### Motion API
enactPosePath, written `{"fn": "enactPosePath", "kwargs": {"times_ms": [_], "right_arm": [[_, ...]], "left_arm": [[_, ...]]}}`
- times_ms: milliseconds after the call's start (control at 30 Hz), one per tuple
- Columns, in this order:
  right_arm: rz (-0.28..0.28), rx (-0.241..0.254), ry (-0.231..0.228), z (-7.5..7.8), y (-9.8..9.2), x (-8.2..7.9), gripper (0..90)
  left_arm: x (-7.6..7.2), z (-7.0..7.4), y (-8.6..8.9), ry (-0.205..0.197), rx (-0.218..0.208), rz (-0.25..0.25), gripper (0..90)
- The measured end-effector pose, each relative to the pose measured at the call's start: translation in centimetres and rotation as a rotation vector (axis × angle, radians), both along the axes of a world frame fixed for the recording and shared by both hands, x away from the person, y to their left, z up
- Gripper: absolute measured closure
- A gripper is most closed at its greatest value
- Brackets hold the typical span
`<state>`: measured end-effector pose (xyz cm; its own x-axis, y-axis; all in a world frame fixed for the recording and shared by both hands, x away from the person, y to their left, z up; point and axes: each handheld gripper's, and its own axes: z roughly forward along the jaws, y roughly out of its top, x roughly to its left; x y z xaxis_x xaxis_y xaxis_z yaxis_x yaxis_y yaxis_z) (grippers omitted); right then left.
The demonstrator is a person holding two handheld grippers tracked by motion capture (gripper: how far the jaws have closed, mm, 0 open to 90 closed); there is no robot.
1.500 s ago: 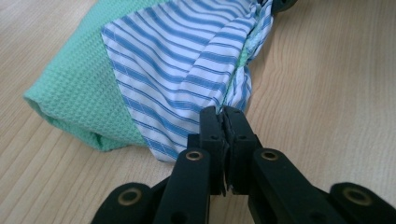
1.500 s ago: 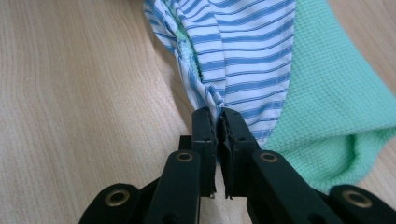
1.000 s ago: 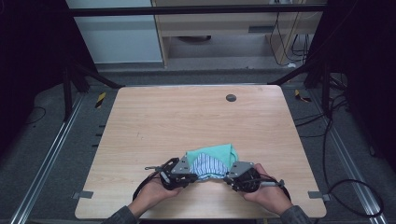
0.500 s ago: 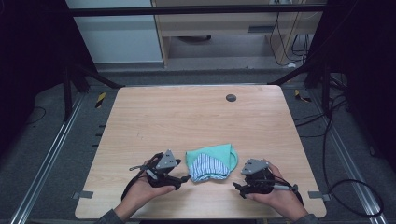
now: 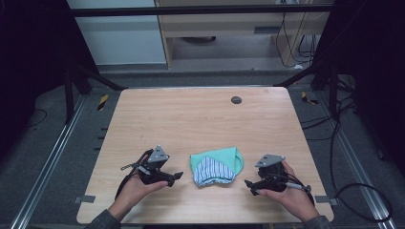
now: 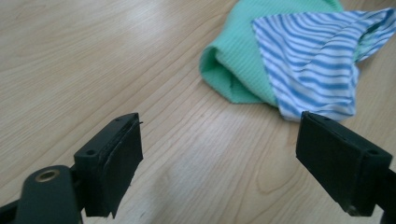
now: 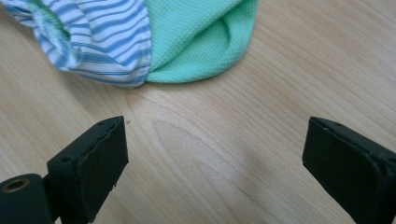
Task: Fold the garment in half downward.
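Folded cloth (image 5: 216, 165), mint green knit with a blue-and-white striped layer on top, lay near the table's (image 5: 191, 119) front edge, roughly centred between its left and right edges. Left gripper (image 5: 175, 176) sat just left of the cloth, held in the person's left hand (image 5: 136, 186), jaws spread wide with nothing between them, tips pointing toward the cloth but apart from it. Right gripper (image 5: 249, 184) mirrored it on the cloth's right side, held in the right hand (image 5: 291, 193), jaws also spread wide and empty, clear of the fabric. In the left gripper view, bare wood showed between the black jaws of the left gripper (image 6: 219, 158); the cloth (image 6: 280, 56) lay ahead and to the upper right, its striped corner close to the right-hand jaw, contact unclear. In the right gripper view, the cloth (image 7: 187, 37) lay ahead of the right gripper (image 7: 215, 163) at upper left, green fold rounded, striped edge bunched at the far left. A small dark round disc (image 5: 236, 99) sat near the table's far edge, well apart from everything.
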<state>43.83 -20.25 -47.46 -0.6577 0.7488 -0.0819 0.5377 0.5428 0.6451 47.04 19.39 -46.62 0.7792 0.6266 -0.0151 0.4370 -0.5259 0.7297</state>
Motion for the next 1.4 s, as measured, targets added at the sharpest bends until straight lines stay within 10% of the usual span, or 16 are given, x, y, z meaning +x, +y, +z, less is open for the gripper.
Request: {"fn": "enactPosePath", "kwargs": {"times_ms": [267, 667, 1400], "right_arm": [[-0.129, 0.006, 0.034, -1.3, -1.6, 2.8, 6.3], [-0.311, 0.070, -0.017, -2.2, -2.3, 7.1, 8.4], [-0.513, 0.119, -0.058, -3.7, -2.5, 9.8, 0.1]], "left_arm": [[2.7, -0.6, 2.1, 0.048, 0.043, 0.095, 10.6], [6.8, -2.6, 4.5, 0.013, 0.024, 0.284, 7.8], [8.4, -4.1, 4.4, -0.020, 0.033, 0.344, 5.6]]}}
